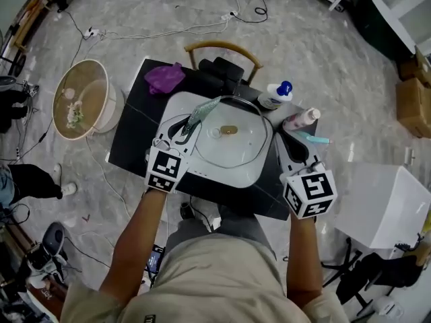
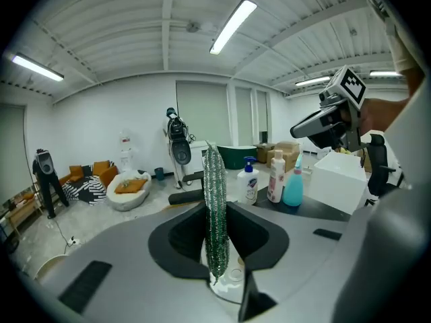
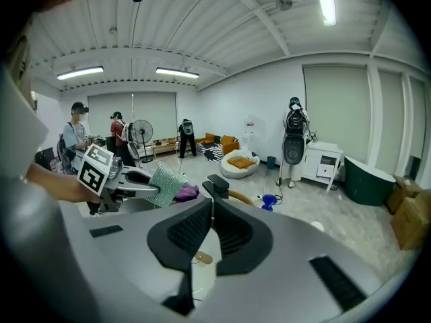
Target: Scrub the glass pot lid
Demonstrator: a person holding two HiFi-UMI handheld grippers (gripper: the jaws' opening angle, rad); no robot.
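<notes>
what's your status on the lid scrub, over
Left gripper shut on sparkly green scrub cloth. Right gripper shut, empty. Round glass pot lid flat on white tray, nothing blocking.

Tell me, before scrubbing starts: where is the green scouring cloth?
In the head view, the green scouring cloth is pinched in the left tongs at the glass lid's left rim.

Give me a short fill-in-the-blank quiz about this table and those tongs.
1. The left tongs grip a glittery ___ cloth.
2. The lid lies on a ___ tray.
3. The right tongs are shut and hold ___.
4. A ___ rag lies on the black table.
Missing: green; white; nothing; purple.
</notes>
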